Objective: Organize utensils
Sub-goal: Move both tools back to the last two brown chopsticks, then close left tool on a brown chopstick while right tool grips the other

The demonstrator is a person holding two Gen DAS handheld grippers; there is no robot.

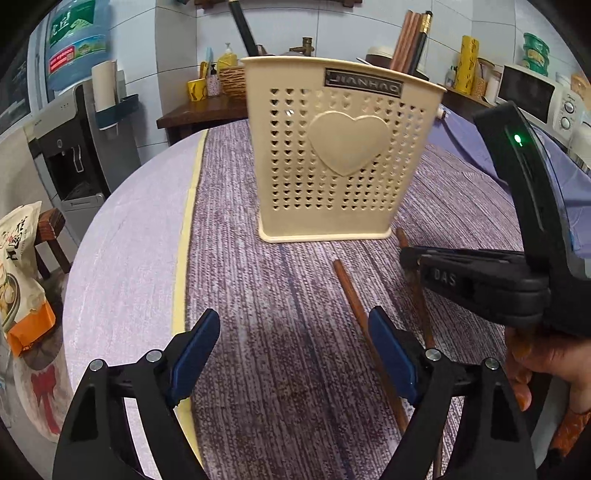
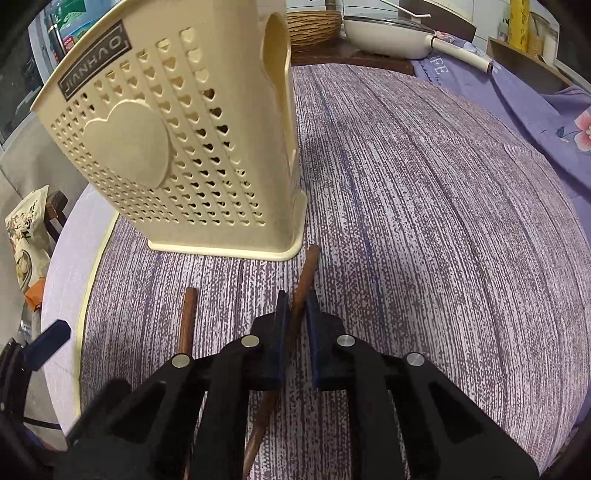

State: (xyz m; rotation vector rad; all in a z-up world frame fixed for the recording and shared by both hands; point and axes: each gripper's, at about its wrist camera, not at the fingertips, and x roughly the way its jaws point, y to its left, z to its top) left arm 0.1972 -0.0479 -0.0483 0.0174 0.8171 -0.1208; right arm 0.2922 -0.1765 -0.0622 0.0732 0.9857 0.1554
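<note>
A cream utensil holder with heart-shaped holes stands upright on the purple striped cloth, also close on the left in the right wrist view. Two brown chopsticks lie in front of it. My right gripper is shut on the right-hand chopstick, whose tip points at the holder's base. In the left wrist view this gripper comes in from the right, held by a person's hand. My left gripper is open above the cloth; the other chopstick runs under its right finger.
The table's yellow-trimmed edge curves along the left. Beyond it are a water dispenser and a snack bag. A white pan, a wicker basket and a blue floral cloth lie at the back.
</note>
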